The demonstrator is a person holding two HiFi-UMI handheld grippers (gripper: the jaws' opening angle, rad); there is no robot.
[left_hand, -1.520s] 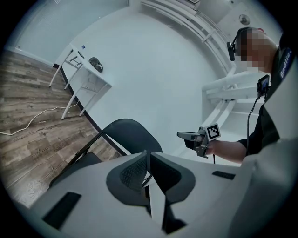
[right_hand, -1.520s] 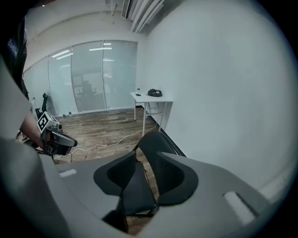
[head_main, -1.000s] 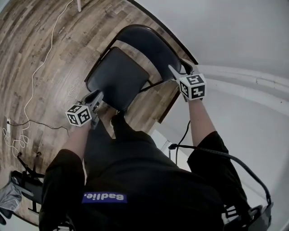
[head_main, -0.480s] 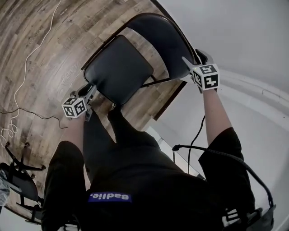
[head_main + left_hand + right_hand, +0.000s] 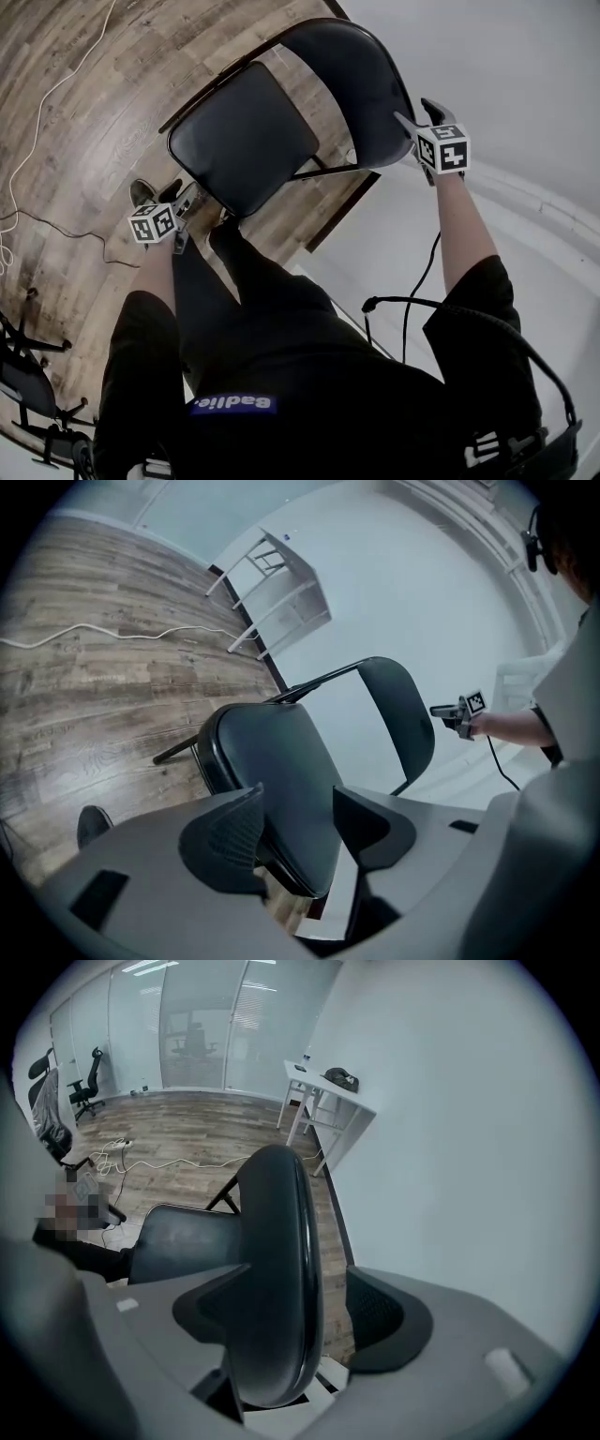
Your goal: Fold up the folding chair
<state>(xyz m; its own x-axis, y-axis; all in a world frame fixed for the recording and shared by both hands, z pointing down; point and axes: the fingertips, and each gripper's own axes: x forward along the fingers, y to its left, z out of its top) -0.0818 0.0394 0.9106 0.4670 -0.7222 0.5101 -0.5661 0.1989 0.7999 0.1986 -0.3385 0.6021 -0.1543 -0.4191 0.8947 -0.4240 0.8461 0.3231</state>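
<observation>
Looking down on a dark folding chair (image 5: 281, 112), set on a wood-plank floor (image 5: 84, 159) right up against a white wall (image 5: 525, 75). Not flat: seat (image 5: 239, 141) and backrest (image 5: 361, 89) spread apart, with wall visible between them from the left gripper view. Hard to tell how far folded.

Reaching to the chair's front with the left claw (image 5: 298, 799), at the near edge of the seat. Jaws apart and opening, with that padded edge between them; no clamping visible.

Reaching to the chair's wall side with the right claw (image 5: 298, 1283), at the edge of the backrest. Jaws apart and opening there too, straddling the backrest's rim, with a clear gap beside the pad on the wall side; contact at the other pad impossible to judge.

Past the chair, along the same wall: a white tabletop (image 5: 328, 1087) on thin legs, with a small dark object (image 5: 339, 1078) on it, too small to identify. On the floor beyond the chair, well apart from it, a white cable (image 5: 159, 1162) in loose loops. Farther off beyond the chair, a black office chair (image 5: 94, 1091) before glass partitions (image 5: 197, 1026). Close by the chair's seat, the person's black-clad legs (image 5: 234, 291), reaching toward its front edge.
</observation>
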